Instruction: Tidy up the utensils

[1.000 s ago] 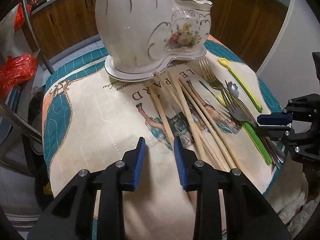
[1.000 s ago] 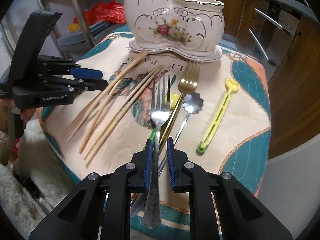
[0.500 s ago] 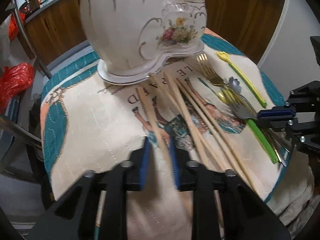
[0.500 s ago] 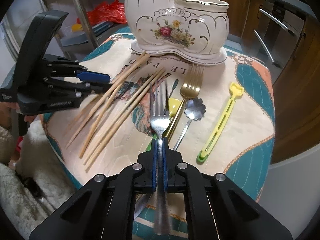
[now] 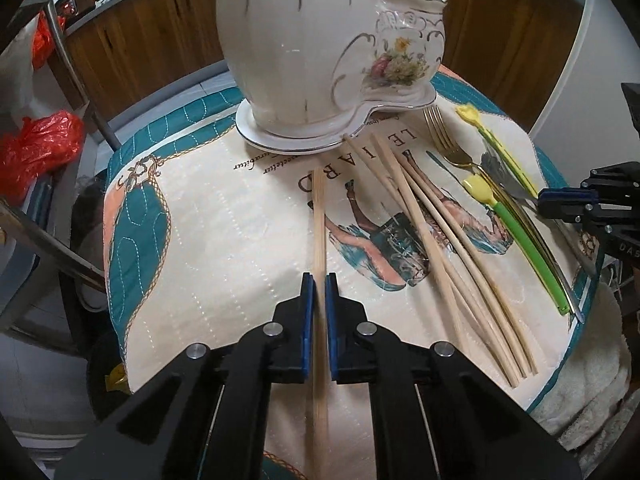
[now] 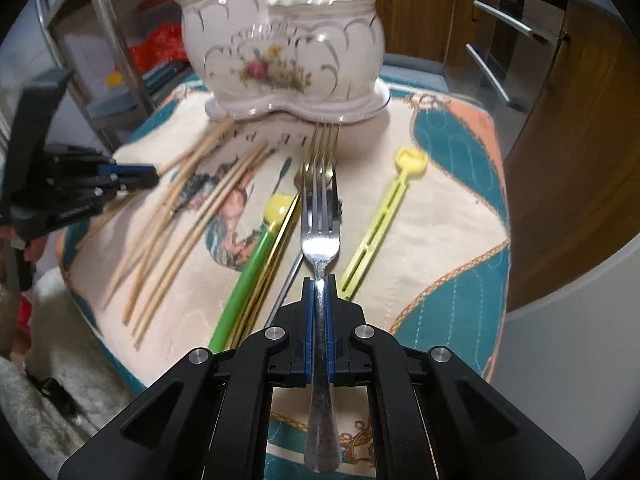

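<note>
A wooden chopstick (image 5: 319,216) runs straight ahead between the blue pads of my left gripper (image 5: 319,280), which is shut on it. Several more chopsticks (image 5: 440,236) lie fanned to its right on the cloth. My right gripper (image 6: 320,284) is shut on the handle of a silver fork (image 6: 320,240), tines pointing at the white two-part ceramic holder (image 6: 280,52) at the back. A gold fork (image 6: 326,140), a flower-bowl spoon, a green-and-yellow stick (image 6: 256,256) and a yellow slotted stick (image 6: 384,224) lie around it. In the left wrist view the holder (image 5: 312,48) stands close ahead.
The quilted teal-and-cream cloth (image 5: 200,240) covers a small table whose edges drop off on all sides. Wooden cabinets (image 6: 580,120) with metal handles stand behind and to the right. Red plastic bags (image 5: 36,148) and a metal rack sit at the left. A white fluffy rug (image 6: 48,340) lies below.
Both grippers went from open to shut, the left onto a chopstick and the right onto the silver fork. The chopstick has swung out of the fan to point straight ahead. The right gripper moved forward with the fork.
</note>
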Available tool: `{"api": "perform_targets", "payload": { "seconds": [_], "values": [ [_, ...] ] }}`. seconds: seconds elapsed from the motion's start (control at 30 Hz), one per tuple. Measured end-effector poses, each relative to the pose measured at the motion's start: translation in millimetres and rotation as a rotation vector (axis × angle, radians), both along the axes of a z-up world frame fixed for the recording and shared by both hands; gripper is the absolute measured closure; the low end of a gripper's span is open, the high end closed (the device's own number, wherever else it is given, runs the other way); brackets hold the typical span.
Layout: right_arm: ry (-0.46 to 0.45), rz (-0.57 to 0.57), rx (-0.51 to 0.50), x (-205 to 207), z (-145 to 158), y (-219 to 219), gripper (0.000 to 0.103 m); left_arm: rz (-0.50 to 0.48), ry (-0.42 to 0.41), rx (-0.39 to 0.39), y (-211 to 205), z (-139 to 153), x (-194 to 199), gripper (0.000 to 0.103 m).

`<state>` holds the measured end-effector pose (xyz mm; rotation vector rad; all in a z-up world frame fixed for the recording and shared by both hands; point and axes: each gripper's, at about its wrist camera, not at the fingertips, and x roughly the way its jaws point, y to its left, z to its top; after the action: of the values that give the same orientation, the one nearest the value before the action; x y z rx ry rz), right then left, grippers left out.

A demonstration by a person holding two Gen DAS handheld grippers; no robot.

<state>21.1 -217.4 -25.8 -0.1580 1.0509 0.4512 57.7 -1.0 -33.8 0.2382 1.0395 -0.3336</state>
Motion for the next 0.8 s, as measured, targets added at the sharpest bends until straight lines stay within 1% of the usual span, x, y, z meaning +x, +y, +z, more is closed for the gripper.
{"api": "perform_targets", "payload": {
  "seconds": [0.07, 0.13, 0.23, 0.3, 0.37, 0.43, 0.53, 0.6, 0.73, 0.8],
  "values": [
    [0.000, 0.001, -0.030, 2, -1, 4, 0.097, 0.002, 0.003, -0.002, -1, -1, 1, 0.097],
    [0.011, 0.011, -0.054, 5, -3, 7, 0.095, 0.003, 0.004, -0.004, -3, -1, 2, 0.097],
    [0.012, 0.034, -0.100, 9, -6, 15, 0.095, -0.003, -0.003, 0.008, -8, 0, 1, 0.097],
    [0.027, 0.037, -0.098, 14, -6, 15, 0.095, -0.002, -0.003, 0.003, -9, 0, 2, 0.097],
    [0.049, 0.033, -0.075, 19, -6, 11, 0.095, -0.003, -0.002, -0.004, -9, 0, 4, 0.097],
    [0.046, 0.028, -0.066, 19, -4, 10, 0.096, -0.007, -0.004, -0.011, -7, 0, 5, 0.097],
    [0.000, 0.021, -0.035, 14, 5, 8, 0.097, -0.016, -0.034, -0.044, -2, 2, 0, 0.097],
    [-0.047, 0.014, 0.013, 8, 16, 2, 0.097, -0.025, -0.077, -0.088, 6, 6, -7, 0.097],
    [-0.180, 0.008, 0.115, -9, 41, -8, 0.097, -0.011, -0.180, -0.168, 24, 15, -20, 0.097],
    [-0.239, 0.005, 0.156, -16, 50, -12, 0.097, -0.003, -0.236, -0.179, 29, 20, -27, 0.097]
  ]
}}
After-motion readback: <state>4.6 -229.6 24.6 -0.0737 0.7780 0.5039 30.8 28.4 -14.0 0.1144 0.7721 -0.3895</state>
